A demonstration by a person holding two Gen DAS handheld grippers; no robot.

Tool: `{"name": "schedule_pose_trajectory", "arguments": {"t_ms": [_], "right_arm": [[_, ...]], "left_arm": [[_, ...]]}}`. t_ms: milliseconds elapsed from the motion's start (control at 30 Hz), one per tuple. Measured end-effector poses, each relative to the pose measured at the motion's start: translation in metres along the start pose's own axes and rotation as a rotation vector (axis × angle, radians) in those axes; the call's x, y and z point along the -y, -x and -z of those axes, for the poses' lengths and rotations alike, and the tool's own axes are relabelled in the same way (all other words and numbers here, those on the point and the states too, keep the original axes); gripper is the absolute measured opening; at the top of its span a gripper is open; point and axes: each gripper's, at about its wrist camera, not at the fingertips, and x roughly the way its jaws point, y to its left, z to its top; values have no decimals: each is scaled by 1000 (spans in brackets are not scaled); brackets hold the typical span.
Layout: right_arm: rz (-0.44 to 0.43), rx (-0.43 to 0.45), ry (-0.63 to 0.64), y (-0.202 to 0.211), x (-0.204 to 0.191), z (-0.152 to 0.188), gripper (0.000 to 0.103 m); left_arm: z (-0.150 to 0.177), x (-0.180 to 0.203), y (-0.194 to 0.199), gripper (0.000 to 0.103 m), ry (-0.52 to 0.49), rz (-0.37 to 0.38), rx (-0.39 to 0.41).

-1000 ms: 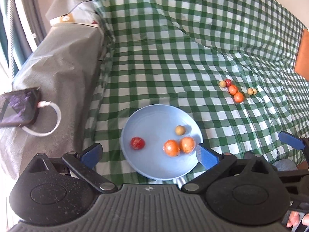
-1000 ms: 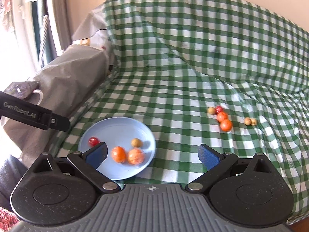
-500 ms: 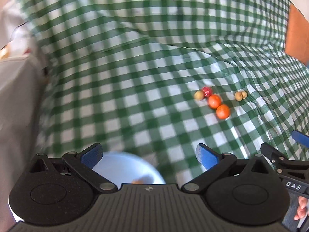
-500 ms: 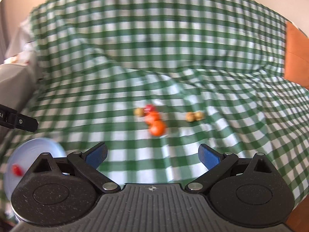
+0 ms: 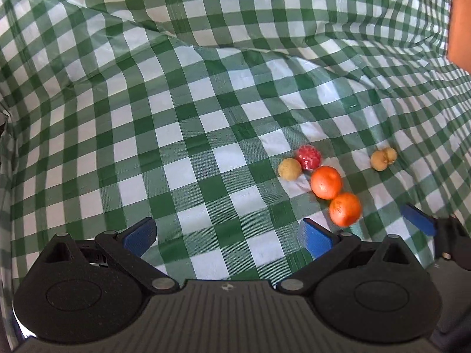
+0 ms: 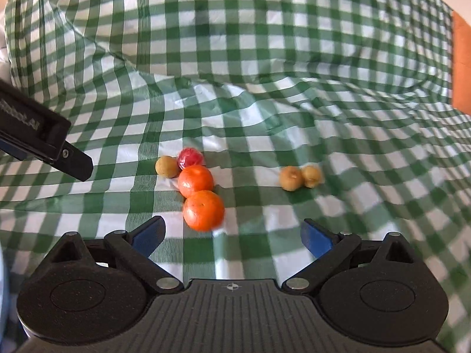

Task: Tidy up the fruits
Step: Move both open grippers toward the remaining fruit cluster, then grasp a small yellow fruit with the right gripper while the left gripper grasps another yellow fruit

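Observation:
Loose fruit lies on the green checked cloth (image 5: 206, 123). Two oranges touch, the near one (image 6: 203, 210) and the far one (image 6: 195, 180), with a red fruit (image 6: 190, 157) and a tan fruit (image 6: 167, 166) just behind them. Two more tan fruits (image 6: 300, 177) sit together to the right. The same group shows in the left wrist view: oranges (image 5: 345, 209) (image 5: 326, 182), red fruit (image 5: 308, 157), tan fruit (image 5: 290, 169), tan pair (image 5: 382, 158). My left gripper (image 5: 226, 235) is open and empty, left of the fruit. My right gripper (image 6: 232, 235) is open and empty, with the near orange just ahead of its left finger.
The cloth rises in folds at the back. An orange-brown surface (image 6: 462, 64) shows at the right edge. The left gripper's body (image 6: 44, 141) juts into the right wrist view on the left. A right gripper finger (image 5: 418, 220) shows at the right of the left wrist view.
Both grippers have swung right, away from the blue plate, and closer to the loose fruit. The plate has left both views. Both stay open and empty.

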Motion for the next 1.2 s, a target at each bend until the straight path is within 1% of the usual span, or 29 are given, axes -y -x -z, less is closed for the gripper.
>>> {"name": "schedule_pose_trajectory", "arguments": {"t_ms": [33, 67, 167, 200, 233, 267, 300, 367, 433, 533, 633, 700, 767, 833, 867, 900, 967, 1000, 1067, 1100, 1167, 1200], "right_arm": [[0, 5, 3, -9, -3, 0, 97], [-2, 10, 7, -18, -5, 1, 94], [-25, 7, 34, -37, -10, 6, 58], [-31, 37, 25, -36, -9, 7, 43], [-30, 43, 27, -35, -7, 8, 38], [-1, 42, 32, -31, -6, 8, 38], [50, 41, 29, -26, -3, 10, 38], [135, 40, -3, -15, 11, 16, 39], [181, 25, -11, -16, 23, 22, 39], [157, 46, -46, -23, 33, 25, 42], [156, 76, -34, -28, 30, 27, 46], [147, 81, -49, -31, 32, 26, 51], [142, 83, -69, -25, 36, 26, 55], [143, 80, -81, -21, 39, 24, 63], [135, 81, -96, -18, 40, 23, 73], [124, 91, -116, -15, 43, 22, 78], [109, 130, -153, -2, 49, 18, 82], [101, 149, -166, 5, 53, 15, 84], [93, 200, -182, 14, 64, 6, 85], [106, 214, -170, 14, 70, 0, 85], [142, 209, -114, 4, 80, -9, 84], [139, 177, -66, -5, 84, -12, 80]], "left_arm": [[-1, 1, -4, 103, 1, -4, -7], [-3, 2, -9, 103, 3, -5, -14], [-8, 8, -21, 103, 18, 9, -32], [-10, 12, -25, 103, 22, 18, -36], [-12, 17, -28, 103, 25, 29, -39], [-15, 22, -31, 103, 27, 40, -40], [-18, 29, -34, 103, 29, 53, -41], [-24, 43, -42, 103, 34, 79, -43], [-30, 58, -53, 103, 45, 85, -53], [-37, 75, -73, 103, 65, 74, -98], [-39, 83, -87, 103, 83, 59, -125], [-40, 85, -91, 103, 87, 45, -129], [-40, 85, -93, 103, 81, 35, -126], [-39, 86, -92, 103, 69, 34, -129], [-38, 85, -92, 103, 64, 35, -129], [-38, 84, -91, 103, 60, 36, -131], [-37, 78, -85, 103, 56, 47, -138], [-36, 73, -80, 103, 58, 62, -128], [-36, 61, -70, 103, 72, 65, -98], [-36, 55, -66, 103, 76, 62, -81], [-39, 44, -63, 103, 74, 36, -61], [-41, 40, -63, 103, 66, 16, -52]]}}
